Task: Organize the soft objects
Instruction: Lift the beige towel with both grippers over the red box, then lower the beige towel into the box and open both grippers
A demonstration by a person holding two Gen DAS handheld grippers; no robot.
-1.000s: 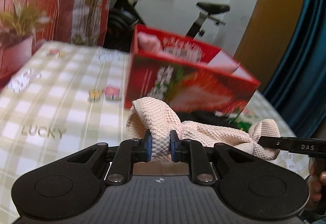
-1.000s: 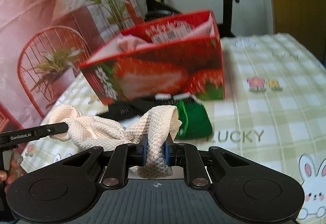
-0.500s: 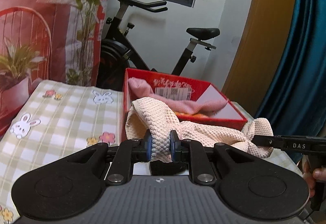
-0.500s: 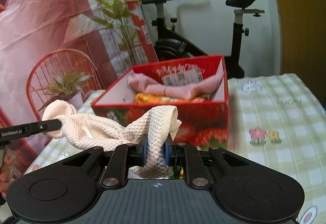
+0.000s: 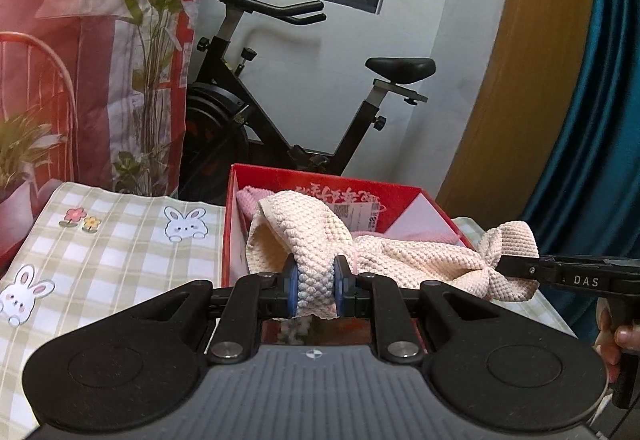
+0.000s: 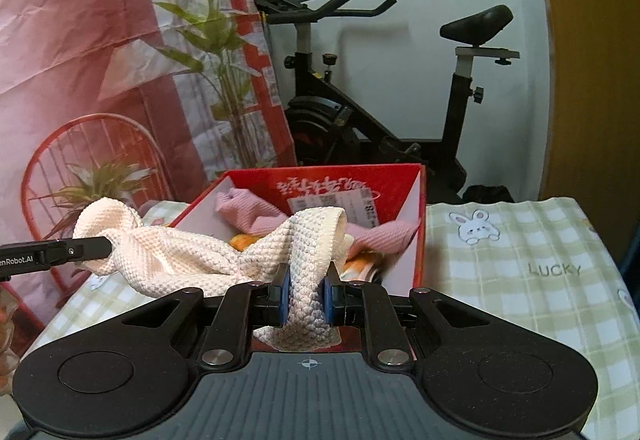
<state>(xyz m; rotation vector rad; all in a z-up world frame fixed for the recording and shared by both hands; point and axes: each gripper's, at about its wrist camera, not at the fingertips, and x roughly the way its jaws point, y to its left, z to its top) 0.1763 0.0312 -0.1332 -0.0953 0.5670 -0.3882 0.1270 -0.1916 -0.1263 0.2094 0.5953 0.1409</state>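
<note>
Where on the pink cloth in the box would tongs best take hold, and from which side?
Grip the pink cloth at its raised, bunched end near the red box's left wall, coming from above; the open top is the only way in, and that fold stands clear of the cream towel.

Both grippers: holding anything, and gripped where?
Both hold one cream waffle-weave cloth. Left gripper pinches one bunched end, right gripper the opposite end; the middle sags between them.

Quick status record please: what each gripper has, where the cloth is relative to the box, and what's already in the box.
left gripper: shut on cream cloth
right gripper: shut on the other end of it
cloth position: slung between both, off the table, in front of the red box
box contents: pink cloth, something orange beneath
surface: checked tablecloth
</note>
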